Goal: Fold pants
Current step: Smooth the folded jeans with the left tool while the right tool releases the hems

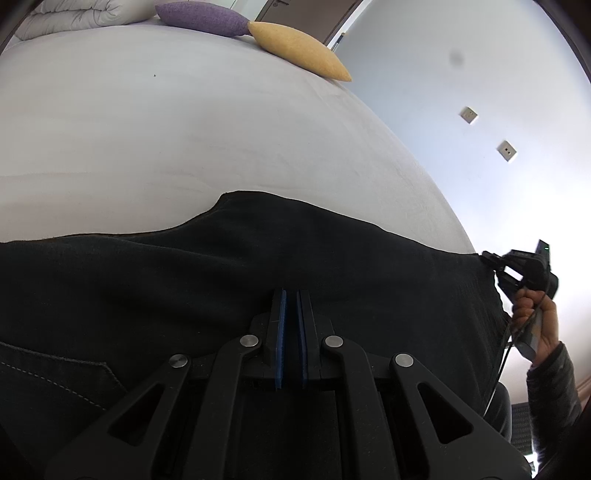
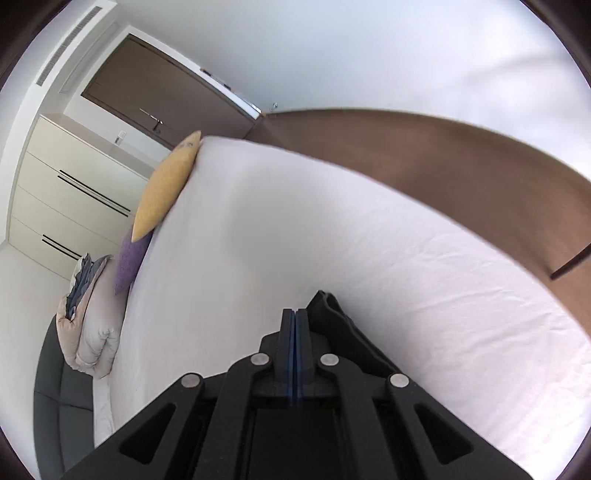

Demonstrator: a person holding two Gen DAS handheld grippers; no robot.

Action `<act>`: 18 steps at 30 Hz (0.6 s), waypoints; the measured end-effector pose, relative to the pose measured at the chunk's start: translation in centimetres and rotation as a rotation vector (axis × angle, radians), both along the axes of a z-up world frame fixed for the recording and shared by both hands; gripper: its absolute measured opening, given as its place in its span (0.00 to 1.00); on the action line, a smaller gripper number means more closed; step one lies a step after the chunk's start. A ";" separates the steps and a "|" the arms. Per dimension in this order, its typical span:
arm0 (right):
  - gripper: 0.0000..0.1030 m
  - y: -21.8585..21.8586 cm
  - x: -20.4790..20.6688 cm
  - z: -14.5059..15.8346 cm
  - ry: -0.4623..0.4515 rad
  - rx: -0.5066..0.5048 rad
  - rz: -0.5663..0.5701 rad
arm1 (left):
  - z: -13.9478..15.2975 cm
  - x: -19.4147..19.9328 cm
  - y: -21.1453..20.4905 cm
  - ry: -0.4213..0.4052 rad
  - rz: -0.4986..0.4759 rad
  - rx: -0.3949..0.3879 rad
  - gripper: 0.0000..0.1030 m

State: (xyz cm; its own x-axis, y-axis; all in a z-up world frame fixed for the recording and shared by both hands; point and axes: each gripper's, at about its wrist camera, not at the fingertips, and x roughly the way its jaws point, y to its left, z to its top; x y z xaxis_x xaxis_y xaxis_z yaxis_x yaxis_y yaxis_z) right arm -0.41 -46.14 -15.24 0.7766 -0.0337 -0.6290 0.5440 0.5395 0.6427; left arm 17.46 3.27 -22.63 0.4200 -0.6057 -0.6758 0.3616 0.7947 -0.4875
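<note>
Black pants (image 1: 229, 273) hang stretched in front of the white bed (image 1: 166, 129) in the left wrist view. My left gripper (image 1: 290, 295) is shut on the pants' upper edge, its blue pads nearly together with dark cloth between them. In the same view my right gripper (image 1: 493, 264), held by a hand, grips the pants' far right corner. In the right wrist view the right gripper (image 2: 294, 314) is shut, with a fold of the black pants (image 2: 340, 325) bunched beside its right finger, above the bed (image 2: 332, 229).
A yellow pillow (image 1: 299, 48) and a purple pillow (image 1: 201, 16) lie at the bed's far end, with a folded white duvet (image 1: 81, 14) beside them. A white wall with two sockets (image 1: 506, 150) stands to the right. A wardrobe (image 2: 62, 199) and brown door (image 2: 166, 99) are behind.
</note>
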 end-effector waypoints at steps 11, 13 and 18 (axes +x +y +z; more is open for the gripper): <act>0.00 13.7 1.6 -4.6 -0.008 0.187 0.348 | 0.3 0.0 -0.4 -0.003 0.003 0.014 0.06; 0.00 10.7 -0.1 -4.5 -0.029 0.172 0.266 | 0.2 0.0 -0.3 0.001 0.006 0.007 0.06; 0.00 2.0 -5.2 -3.1 -0.082 0.095 -0.002 | 0.1 0.0 -0.4 0.002 0.007 0.003 0.06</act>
State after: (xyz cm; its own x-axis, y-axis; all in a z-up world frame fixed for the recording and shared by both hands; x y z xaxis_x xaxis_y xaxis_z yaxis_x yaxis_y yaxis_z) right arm -5.62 -44.19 -18.33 0.8259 0.0217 -0.5634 0.4881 0.4728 0.7336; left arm 17.48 2.92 -22.54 0.4229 -0.6006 -0.6786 0.3553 0.7988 -0.4855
